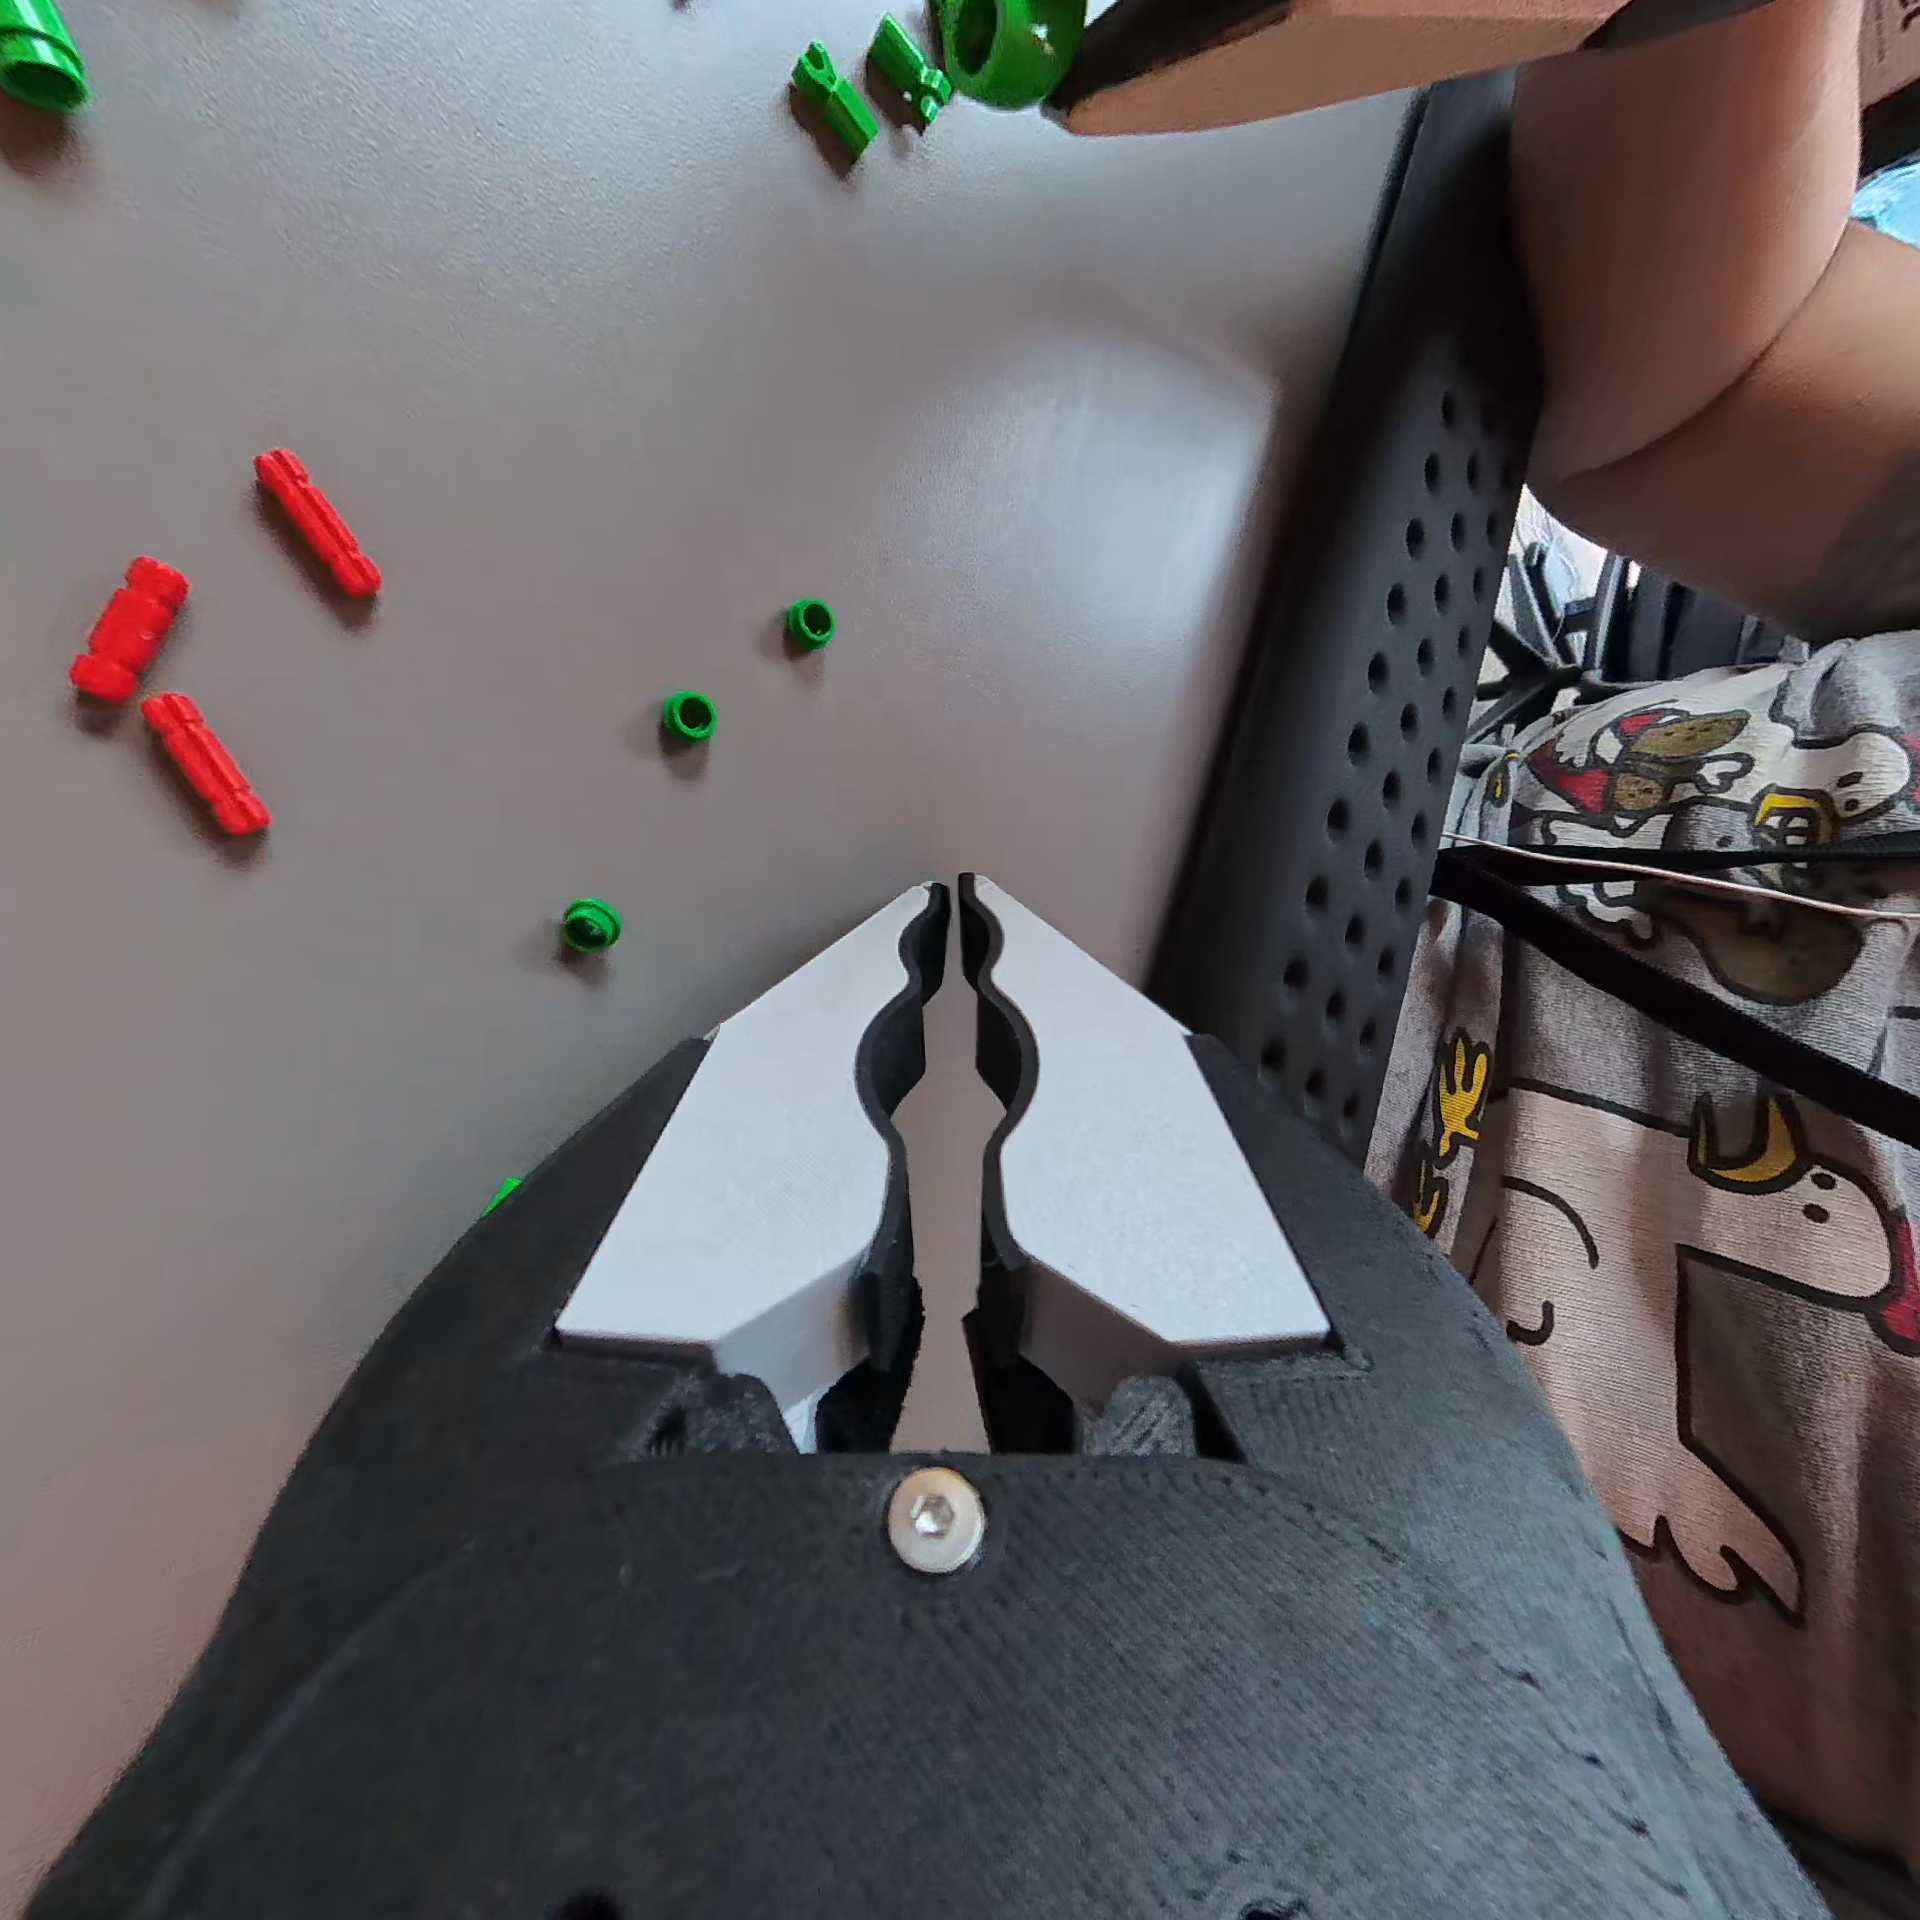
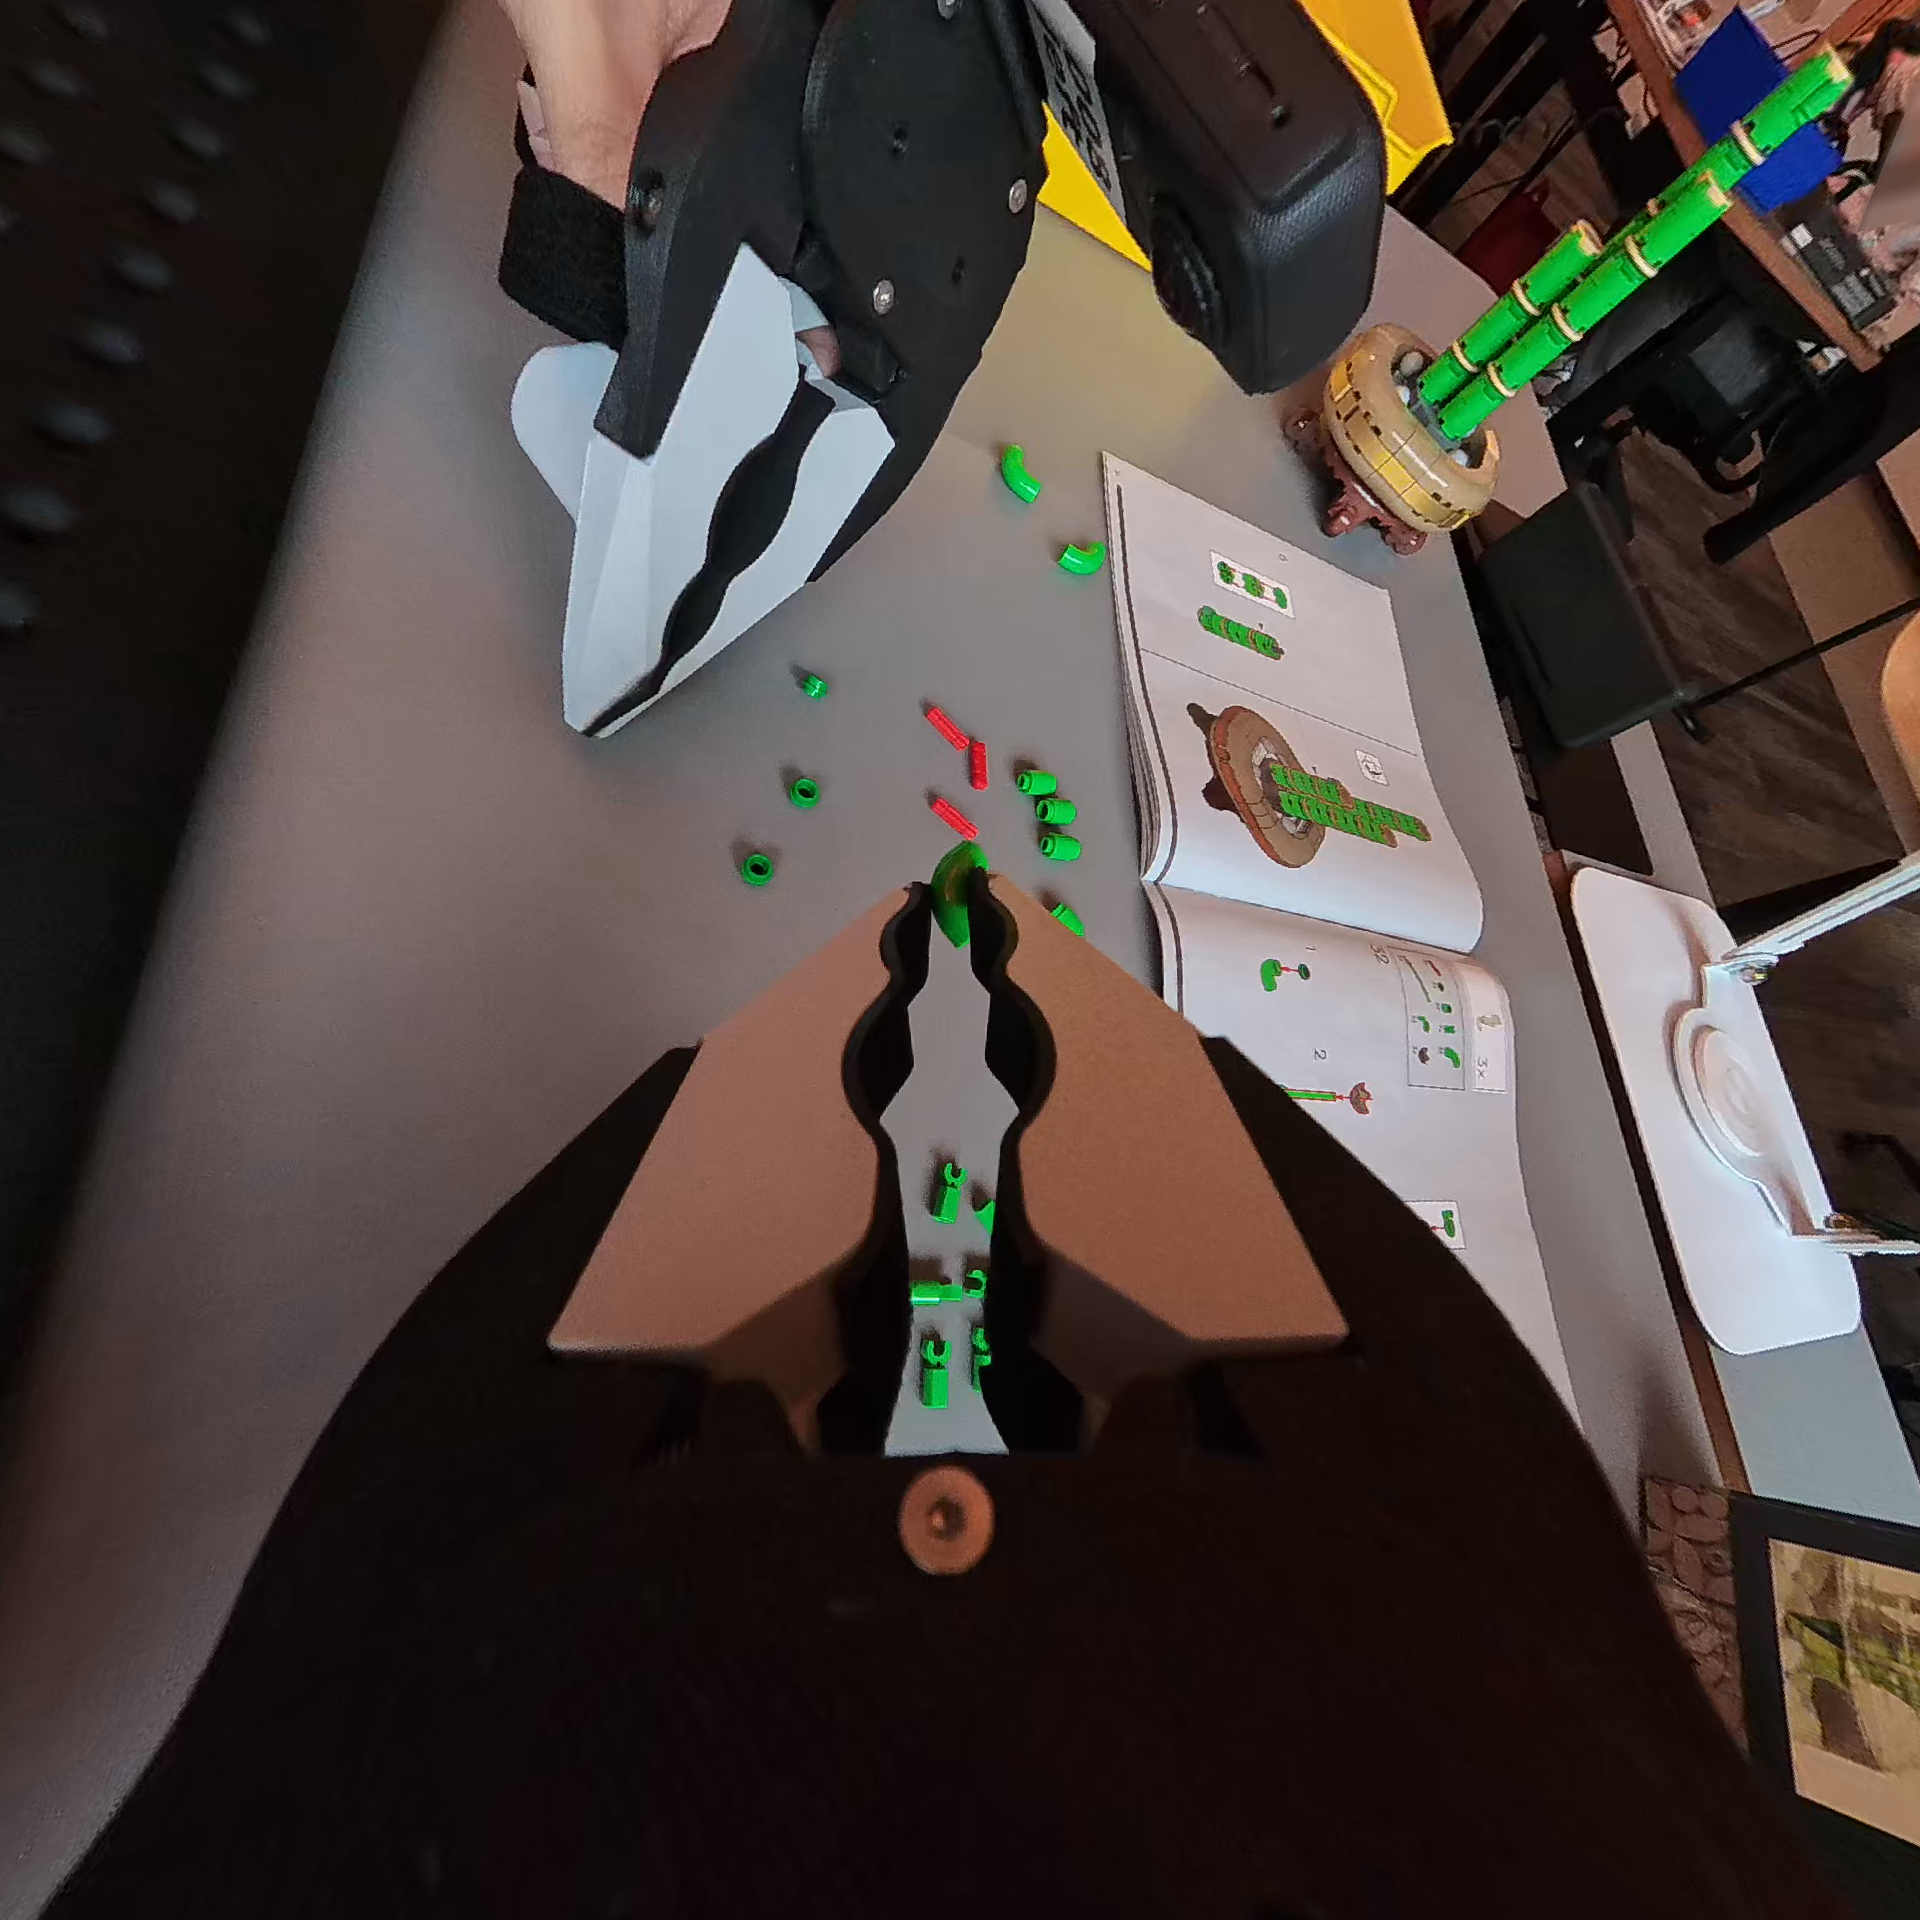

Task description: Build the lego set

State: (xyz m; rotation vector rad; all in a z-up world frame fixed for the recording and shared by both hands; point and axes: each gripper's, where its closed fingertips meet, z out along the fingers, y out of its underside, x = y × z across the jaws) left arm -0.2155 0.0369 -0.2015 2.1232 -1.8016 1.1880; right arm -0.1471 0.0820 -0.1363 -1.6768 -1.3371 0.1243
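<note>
My right gripper is shut on a green curved piece and holds it above the grey table. The piece also shows at the top of the left wrist view, at the tan fingertips. My left gripper is shut and empty, low over the table; the right wrist view shows it at upper left. Red axle pieces and small green round pieces lie scattered in front of it. The partly built model with green stalks stands far right.
An open instruction booklet lies right of the loose parts. Several green clip pieces lie under my right gripper. A white tray sits at the right edge. A black perforated chair back and a person's arm are close by. The partly built model lies around 35 cm away from my right fingertips.
</note>
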